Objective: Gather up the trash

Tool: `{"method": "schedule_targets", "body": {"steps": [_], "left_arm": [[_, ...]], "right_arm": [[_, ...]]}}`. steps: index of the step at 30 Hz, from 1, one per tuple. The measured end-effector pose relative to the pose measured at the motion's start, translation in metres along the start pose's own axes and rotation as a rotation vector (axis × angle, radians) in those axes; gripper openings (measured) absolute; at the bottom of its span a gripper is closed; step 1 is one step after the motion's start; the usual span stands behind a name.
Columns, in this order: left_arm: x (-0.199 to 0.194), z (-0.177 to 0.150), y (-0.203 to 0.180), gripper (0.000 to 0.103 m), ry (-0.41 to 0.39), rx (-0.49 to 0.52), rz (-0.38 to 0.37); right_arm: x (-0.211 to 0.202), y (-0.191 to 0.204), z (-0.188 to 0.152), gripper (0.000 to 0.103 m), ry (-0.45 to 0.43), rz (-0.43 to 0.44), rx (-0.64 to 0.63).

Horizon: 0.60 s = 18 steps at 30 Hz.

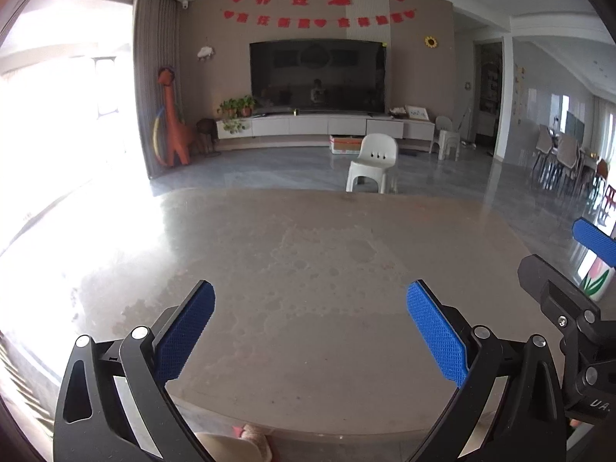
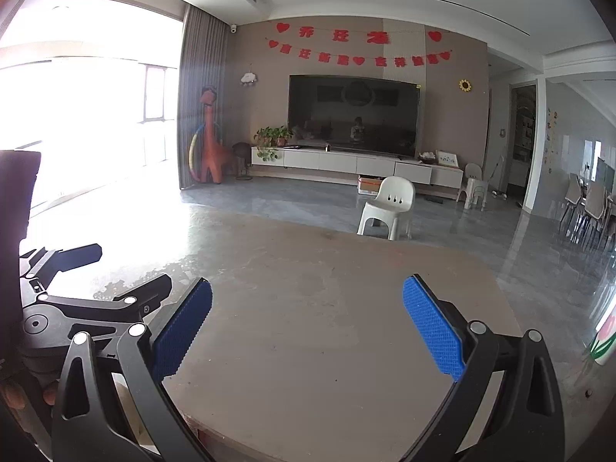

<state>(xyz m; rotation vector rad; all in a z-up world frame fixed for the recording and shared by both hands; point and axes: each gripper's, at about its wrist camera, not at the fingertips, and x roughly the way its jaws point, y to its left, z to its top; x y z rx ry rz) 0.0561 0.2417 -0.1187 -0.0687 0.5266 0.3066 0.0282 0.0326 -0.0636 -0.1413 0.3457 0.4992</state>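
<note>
My left gripper (image 1: 310,292) is open and empty, its blue pads held wide apart above a bare brown stone table (image 1: 308,254). My right gripper (image 2: 307,290) is open and empty too, above the same table (image 2: 327,308). The right gripper also shows at the right edge of the left wrist view (image 1: 585,254). The left gripper shows at the left edge of the right wrist view (image 2: 111,269). A white container with a tulip print (image 1: 596,281) stands off the table's right side; it also shows in the right wrist view (image 2: 604,337). I see no trash on the table.
A white plastic chair (image 1: 375,163) stands just beyond the table's far edge. Behind it are a cardboard box (image 1: 343,143), a TV cabinet (image 1: 327,125) and a large TV. An orange dinosaur toy (image 1: 173,123) stands at the left; dining chairs (image 1: 562,158) stand at the right.
</note>
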Motion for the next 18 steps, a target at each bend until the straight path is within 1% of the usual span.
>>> {"method": "schedule_targets", "body": {"steps": [8,11,12,16,18], "left_arm": [[-0.004,-0.004,-0.003,0.098,-0.02,0.013,0.0],[0.001,-0.005,0.001,0.098,-0.006,0.015,-0.015],[0.004,-0.005,0.002,0.098,0.009,0.013,-0.026],[0.006,-0.008,0.013,0.098,0.024,-0.029,-0.045],[0.008,-0.009,0.016,0.098,0.026,-0.038,-0.042]], "right_arm": [[-0.002,0.004,-0.001,0.099,-0.002,-0.003,0.009],[-0.002,0.005,-0.002,0.099,0.004,-0.001,0.007],[-0.002,0.005,-0.003,0.099,0.004,-0.001,0.007],[0.002,0.003,-0.003,0.099,0.015,-0.001,0.01],[0.003,0.003,-0.004,0.099,0.018,0.003,0.016]]}}
